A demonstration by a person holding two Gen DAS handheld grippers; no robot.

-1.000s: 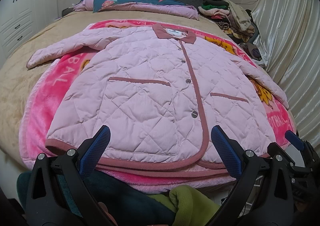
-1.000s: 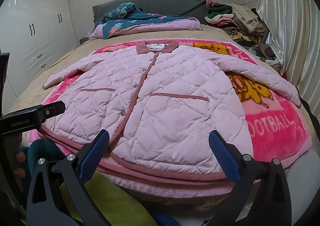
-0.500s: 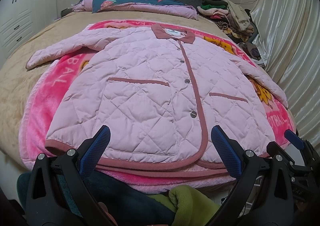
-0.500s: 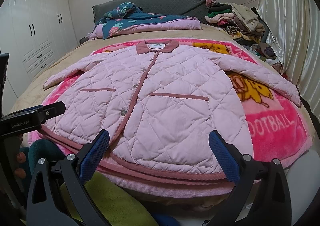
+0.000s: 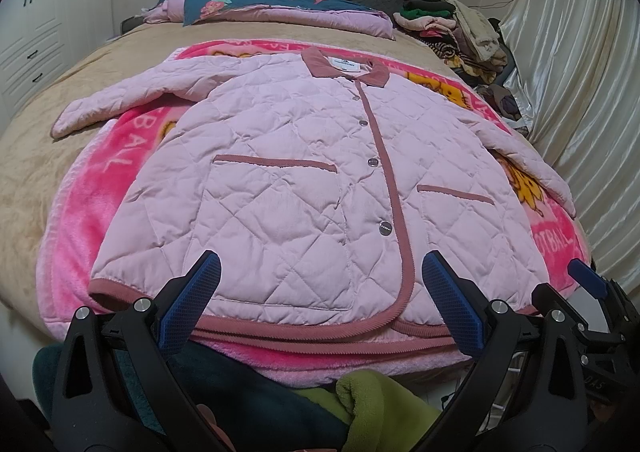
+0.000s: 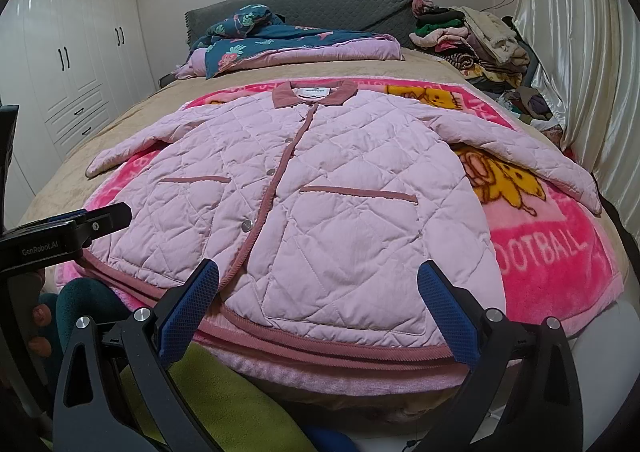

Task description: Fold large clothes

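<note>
A pink quilted jacket (image 5: pixel 304 179) with dusty-rose trim lies flat and buttoned on a pink blanket (image 5: pixel 96 211) on the bed, both sleeves spread out. It also shows in the right wrist view (image 6: pixel 320 203). My left gripper (image 5: pixel 320 304) is open and empty, hovering just above the jacket's bottom hem. My right gripper (image 6: pixel 316 304) is open and empty, above the hem further to the right. The right gripper's tip shows in the left wrist view (image 5: pixel 588 284); the left gripper's body shows in the right wrist view (image 6: pixel 64 232).
A folded floral quilt (image 6: pixel 280 43) lies at the head of the bed. A pile of clothes (image 6: pixel 472 35) sits at the far right by the curtain (image 6: pixel 580 71). White wardrobes (image 6: pixel 68 63) stand on the left. Green and teal cloth (image 5: pixel 360 404) lies below the bed's near edge.
</note>
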